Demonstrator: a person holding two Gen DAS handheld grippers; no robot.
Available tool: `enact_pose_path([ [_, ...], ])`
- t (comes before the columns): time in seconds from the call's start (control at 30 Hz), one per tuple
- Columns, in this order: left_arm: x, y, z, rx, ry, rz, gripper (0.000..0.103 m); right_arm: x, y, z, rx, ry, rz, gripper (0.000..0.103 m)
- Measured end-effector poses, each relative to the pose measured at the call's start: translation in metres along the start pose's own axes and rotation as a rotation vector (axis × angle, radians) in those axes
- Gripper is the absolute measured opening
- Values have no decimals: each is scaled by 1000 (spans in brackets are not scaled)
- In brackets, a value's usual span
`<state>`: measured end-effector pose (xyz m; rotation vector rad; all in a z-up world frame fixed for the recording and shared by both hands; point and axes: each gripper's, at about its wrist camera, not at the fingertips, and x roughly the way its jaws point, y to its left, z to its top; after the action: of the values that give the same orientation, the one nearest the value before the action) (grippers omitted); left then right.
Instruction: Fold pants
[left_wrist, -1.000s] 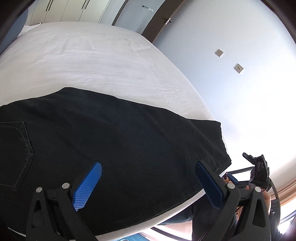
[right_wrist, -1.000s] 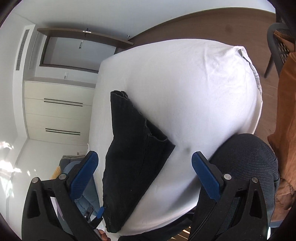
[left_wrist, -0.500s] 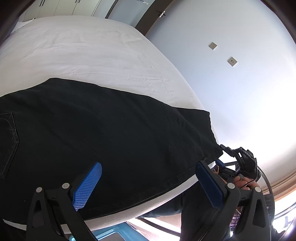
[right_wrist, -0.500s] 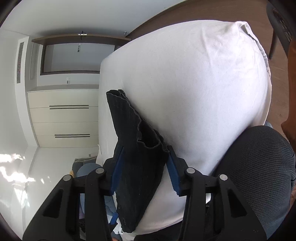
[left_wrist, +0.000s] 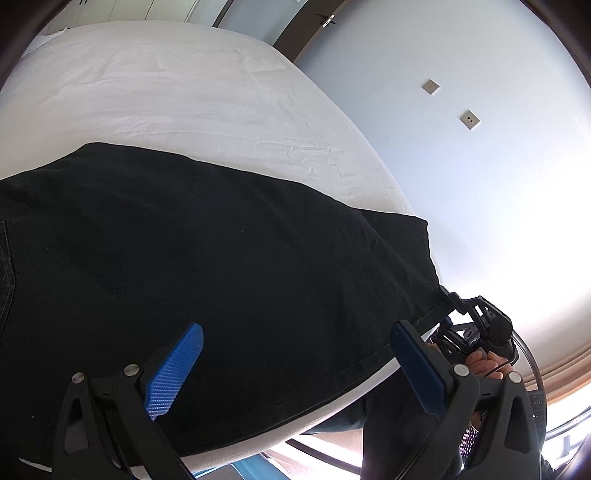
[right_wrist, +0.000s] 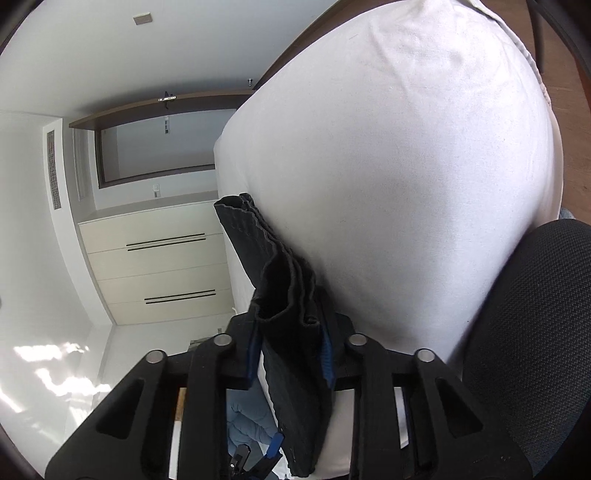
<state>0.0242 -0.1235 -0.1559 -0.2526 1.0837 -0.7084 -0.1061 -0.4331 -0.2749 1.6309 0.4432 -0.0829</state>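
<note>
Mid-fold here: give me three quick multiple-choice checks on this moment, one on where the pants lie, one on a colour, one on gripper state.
1. Where do the pants lie?
A. on the white bed
B. on the wooden floor
C. over a chair back

2. What colour are the pads on the left gripper?
A. red
B. blue
C. yellow

3. What is the right gripper doing?
A. hanging open above the sheet
B. shut on nothing
C. shut on the hem end of the pants

Key: 1 A, the black cloth is spread across the white bed near its front edge. 2 B, both pads show blue in the left wrist view. 3 C, the right wrist view shows the stacked hem layers pinched between the two fingers, while the left gripper stands open over the cloth.
</note>
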Motion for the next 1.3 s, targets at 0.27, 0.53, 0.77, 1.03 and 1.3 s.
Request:
enact_pose_path([
  [0.27,38,13,5,-18,42,47,103,9,18,3,-92,-30,-101,11],
  [0.53,40,18,4,-11,48,45,102,25,58,-5,-248,-83,-232,10],
  [0.77,15,37,9,-163,-24,-47,102,86,163,-90,-826,18,-361,10],
  [1.03,-1,60,21,-288,-34,-168,103,183,154,-203,-1222,281,-483,10],
  [1.3,27,54,36,-348,60,-246,103,198,155,-208,-1291,287,-510,10],
])
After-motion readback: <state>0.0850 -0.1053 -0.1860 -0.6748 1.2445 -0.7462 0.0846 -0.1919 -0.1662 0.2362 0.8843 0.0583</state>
